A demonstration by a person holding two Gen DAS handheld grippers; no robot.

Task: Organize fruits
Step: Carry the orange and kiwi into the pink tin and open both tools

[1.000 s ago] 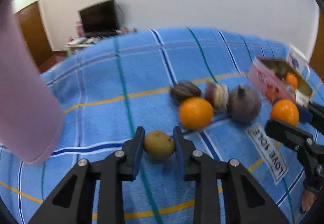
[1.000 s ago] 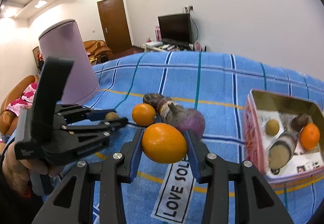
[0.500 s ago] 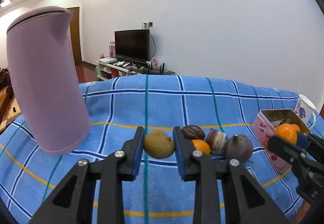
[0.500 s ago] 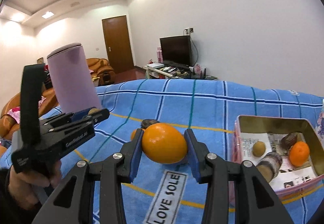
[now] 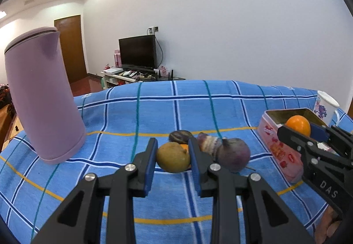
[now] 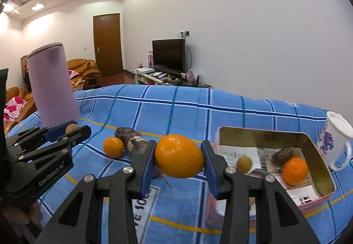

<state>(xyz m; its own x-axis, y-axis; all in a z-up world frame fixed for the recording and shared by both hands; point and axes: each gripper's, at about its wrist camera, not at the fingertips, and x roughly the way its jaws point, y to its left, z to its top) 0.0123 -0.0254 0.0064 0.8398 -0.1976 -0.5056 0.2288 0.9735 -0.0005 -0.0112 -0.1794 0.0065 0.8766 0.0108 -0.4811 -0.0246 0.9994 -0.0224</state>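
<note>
Gripping a yellow-green round fruit point(image 5: 173, 160) between its blue-padded fingers, the left gripper point(image 5: 172, 163) holds it above the blue plaid cloth point(image 5: 154, 111), just in front of the loose fruit cluster. That cluster lies on the cloth: a small orange point(image 6: 114, 147), a dark brown fruit point(image 5: 180, 136), a striped purple-white piece point(image 5: 207, 143) and a round purple fruit point(image 5: 233, 154), all touching or nearly so. The right gripper point(image 6: 179, 161) is clamped on a large orange point(image 6: 179, 156), held in the air beside the near left wall of the pink tin box point(image 6: 308, 202). Inside the box, on printed paper, sit a small yellow-green fruit point(image 6: 244, 163), a dark brown fruit point(image 6: 283, 155) and a small orange point(image 6: 295, 168). A white floral mug point(image 6: 335, 144) stands just beyond the box's right end. A tall lilac jug point(image 5: 42, 98) stands upright on the cloth, well apart from the fruit to the left. A white label point(image 6: 141, 210) with dark letters lies on the cloth under the right gripper.
</note>
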